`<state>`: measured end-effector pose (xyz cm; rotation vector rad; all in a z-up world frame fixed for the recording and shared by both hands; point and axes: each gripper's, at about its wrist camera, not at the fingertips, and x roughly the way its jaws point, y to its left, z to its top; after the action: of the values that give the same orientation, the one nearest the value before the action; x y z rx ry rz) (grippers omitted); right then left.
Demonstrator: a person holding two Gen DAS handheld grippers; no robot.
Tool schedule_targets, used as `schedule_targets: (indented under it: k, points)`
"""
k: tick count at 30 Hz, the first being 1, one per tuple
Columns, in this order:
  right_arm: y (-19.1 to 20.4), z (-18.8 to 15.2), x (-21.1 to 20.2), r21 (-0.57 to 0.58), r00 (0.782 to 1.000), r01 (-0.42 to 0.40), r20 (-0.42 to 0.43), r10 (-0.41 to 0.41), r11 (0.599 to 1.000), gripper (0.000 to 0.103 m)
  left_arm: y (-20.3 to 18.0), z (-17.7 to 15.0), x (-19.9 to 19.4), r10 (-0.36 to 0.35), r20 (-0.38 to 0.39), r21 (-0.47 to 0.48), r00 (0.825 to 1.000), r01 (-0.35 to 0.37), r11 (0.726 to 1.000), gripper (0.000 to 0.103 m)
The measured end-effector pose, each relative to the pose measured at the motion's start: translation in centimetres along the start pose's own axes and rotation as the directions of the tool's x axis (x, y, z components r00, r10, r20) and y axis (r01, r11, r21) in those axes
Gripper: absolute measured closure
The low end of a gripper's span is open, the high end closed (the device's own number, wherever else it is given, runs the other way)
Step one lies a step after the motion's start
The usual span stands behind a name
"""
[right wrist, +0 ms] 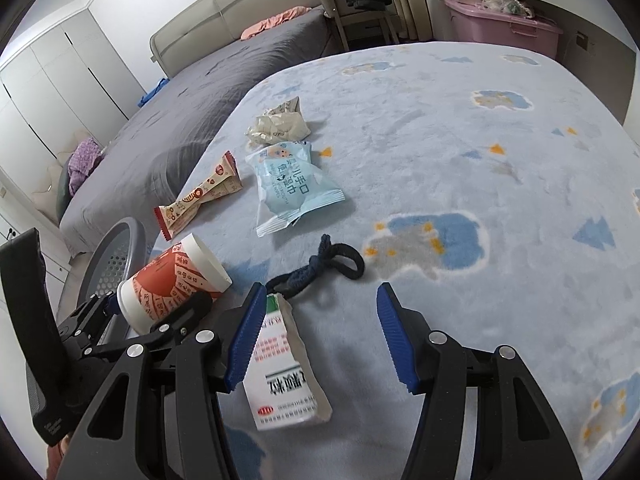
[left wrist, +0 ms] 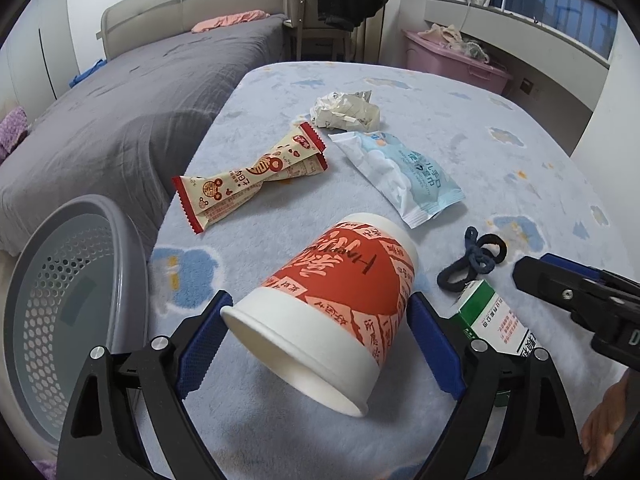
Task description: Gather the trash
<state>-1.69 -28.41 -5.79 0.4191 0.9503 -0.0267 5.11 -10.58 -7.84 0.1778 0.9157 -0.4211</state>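
Left wrist: left tongs [left wrist: 320, 332] straddle the tipped paper cup [left wrist: 340, 296], pads beside its walls, contact unclear. Squeeze gently mid-body, lift, swing to grey basket [left wrist: 132, 264] at left. Right wrist: right tongs [right wrist: 320, 332] open, empty; medicine box [right wrist: 284, 364] by left pad, hair tie [right wrist: 320, 264] ahead, wrappers beyond.

medicine box [left wrist: 494, 322] partly behind left fingers [left wrist: 434, 344] | basket [left wrist: 60, 304] cut by frame edge
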Motion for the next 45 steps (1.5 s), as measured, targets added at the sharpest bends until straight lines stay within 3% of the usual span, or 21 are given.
schedule_targets:
  k: [10,12,16,25,28,31,32,38,41,45]
  points:
    - [0.0,0.2,0.6,-0.002,1.0,0.004,-0.015,-0.004,1.0,0.048,0.0,0.7,0.8,-0.011,-0.013,0.004,1.0,0.011,1.0,0.01]
    - [0.1,0.3,0.7,-0.004,1.0,0.008,-0.017,-0.008,1.0,0.048,-0.2,0.5,0.8,-0.004,-0.007,0.017,1.0,0.004,1.0,0.019]
    - [0.4,0.6,1.4,-0.011,0.999,0.04,-0.023,-0.04,0.999,0.048,-0.1,0.3,0.4,0.019,0.011,0.032,1.0,-0.019,0.999,0.019]
    - [1.3,2.0,4.3,-0.06,0.988,0.12,-0.088,-0.125,0.991,0.048,2.9,0.3,-1.4,0.054,0.046,-0.039,0.997,-0.052,0.998,0.019]
    - [1.8,1.8,5.0,-0.087,0.982,0.156,-0.09,-0.163,0.984,0.06,3.5,0.3,-1.7,0.059,0.05,-0.052,0.997,-0.056,0.997,0.019]
    - [1.8,1.6,5.0,-0.09,0.984,0.15,-0.085,-0.158,0.985,0.091,3.9,0.4,-1.8,0.053,0.052,-0.061,0.997,-0.05,0.997,0.019]
    - [1.7,1.6,4.8,-0.081,0.986,0.139,-0.082,-0.146,0.987,0.091,4.0,0.4,-1.9,0.051,0.053,-0.063,0.997,-0.048,0.997,0.019]
    - [1.7,2.7,1.0,-0.036,0.994,0.086,0.068,-0.084,0.996,0.092,4.4,0.4,-2.8,0.036,0.074,-0.075,0.997,-0.03,0.997,0.019]
    - [2.4,3.4,-2.5,-0.053,0.982,0.07,0.181,-0.059,0.996,0.092,4.5,0.5,-3.3,0.029,0.087,-0.079,0.996,-0.022,0.997,0.019]
    - [3.2,3.9,-4.7,-0.075,0.974,0.028,0.228,-0.01,0.997,0.092,4.7,0.5,-4.0,0.025,0.098,-0.084,0.995,-0.017,0.996,0.019]
